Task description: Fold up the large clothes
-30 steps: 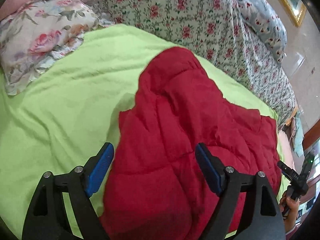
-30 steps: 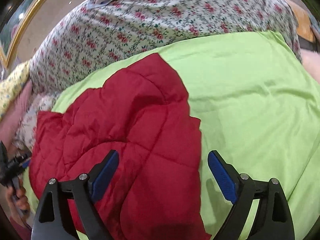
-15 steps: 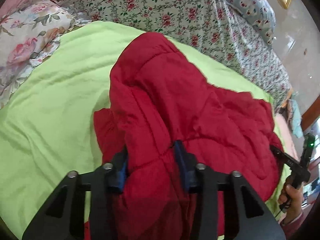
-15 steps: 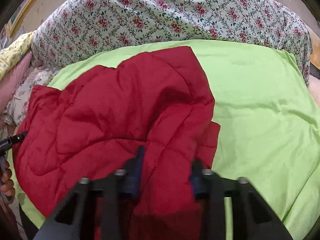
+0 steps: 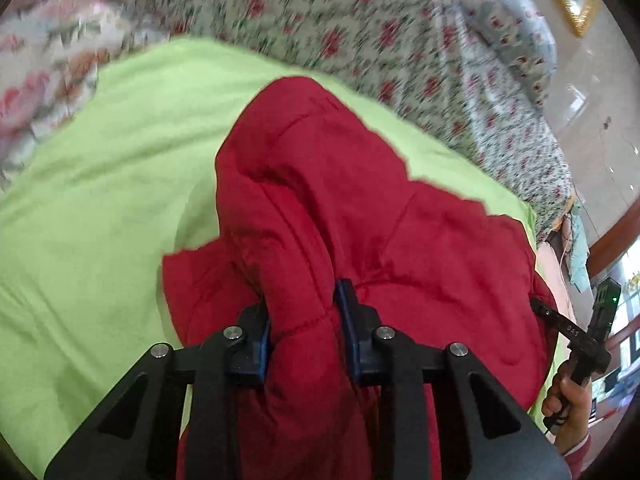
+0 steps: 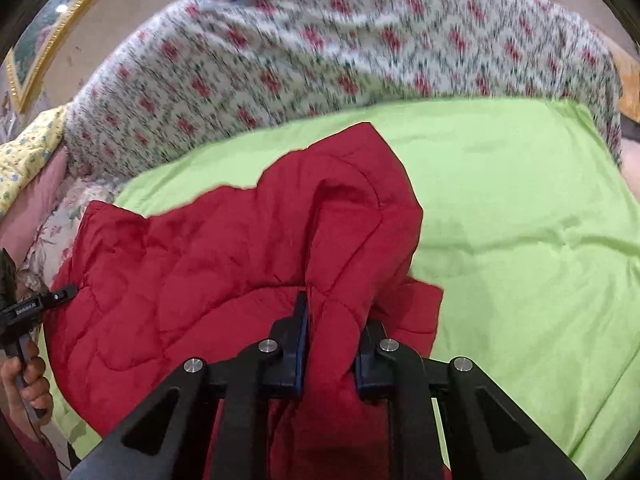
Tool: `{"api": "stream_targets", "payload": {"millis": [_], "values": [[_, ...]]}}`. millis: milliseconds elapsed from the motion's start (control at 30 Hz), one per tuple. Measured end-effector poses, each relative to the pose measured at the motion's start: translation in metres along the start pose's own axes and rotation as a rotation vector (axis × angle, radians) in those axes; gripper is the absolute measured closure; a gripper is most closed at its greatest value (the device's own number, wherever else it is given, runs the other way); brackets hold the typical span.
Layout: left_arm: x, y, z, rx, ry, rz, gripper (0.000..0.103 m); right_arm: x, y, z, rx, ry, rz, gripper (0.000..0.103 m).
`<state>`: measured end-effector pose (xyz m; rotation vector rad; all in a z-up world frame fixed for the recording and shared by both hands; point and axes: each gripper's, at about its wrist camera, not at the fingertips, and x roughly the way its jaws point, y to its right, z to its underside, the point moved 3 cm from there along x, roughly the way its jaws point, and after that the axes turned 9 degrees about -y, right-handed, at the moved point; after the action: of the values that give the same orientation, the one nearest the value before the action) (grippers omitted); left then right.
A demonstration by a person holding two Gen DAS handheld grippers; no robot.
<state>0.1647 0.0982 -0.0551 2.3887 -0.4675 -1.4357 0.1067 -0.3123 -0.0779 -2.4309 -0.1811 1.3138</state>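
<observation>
On the lime-green sheet point(image 5: 100, 208) lies the red quilted garment point(image 5: 360, 220), spread from the middle of the bed toward 5 o'clock in the left wrist view and toward 8 o'clock in the right wrist view point(image 6: 192, 264).

The left gripper point(image 5: 304, 320) has its blue-padded jaws closed most of the way on a thick ridge of the red fabric, which rises in a raised fold running toward 12 o'clock. The right gripper point(image 6: 332, 340) is pinched the same way on another bunched fold of the garment, drawn up into a peak.

Only the left view shows the right hand point(image 5: 568, 396) at 4 o'clock, wrapped around its tool's handle at the garment's far edge. Only the right view shows the left hand point(image 6: 28, 380) at 8 o'clock, gripping its handle beside the garment's other edge.

Beyond the sheet, from 10 to 2 o'clock, a floral bedspread point(image 6: 320, 56) covers the bed, blurred in both views. A rose-print pillow point(image 5: 44, 80) sits at 10 o'clock in the left view. A gold picture frame point(image 6: 36, 56) shows at 10 o'clock in the right view and at 1 o'clock in the left point(image 5: 568, 4).
</observation>
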Motion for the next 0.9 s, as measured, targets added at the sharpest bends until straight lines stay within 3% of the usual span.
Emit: {"api": "stream_targets", "payload": {"millis": [167, 433, 733, 900], "values": [[0.018, -0.006, 0.002, -0.016, -0.033, -0.001, 0.075, 0.026, 0.001, 0.002, 0.010, -0.040, 0.007, 0.078], [0.032, -0.005, -0.002, 0.003, -0.059, -0.049, 0.069, 0.041, -0.004, 0.000, 0.013, -0.067, 0.020, 0.077], [0.032, -0.006, -0.003, -0.001, -0.059, -0.055, 0.066, 0.049, -0.003, -0.008, 0.030, -0.076, 0.012, 0.072], [0.022, -0.009, 0.001, -0.032, -0.027, -0.064, 0.056, 0.045, 0.000, -0.005, 0.043, -0.061, -0.001, 0.072]]}}
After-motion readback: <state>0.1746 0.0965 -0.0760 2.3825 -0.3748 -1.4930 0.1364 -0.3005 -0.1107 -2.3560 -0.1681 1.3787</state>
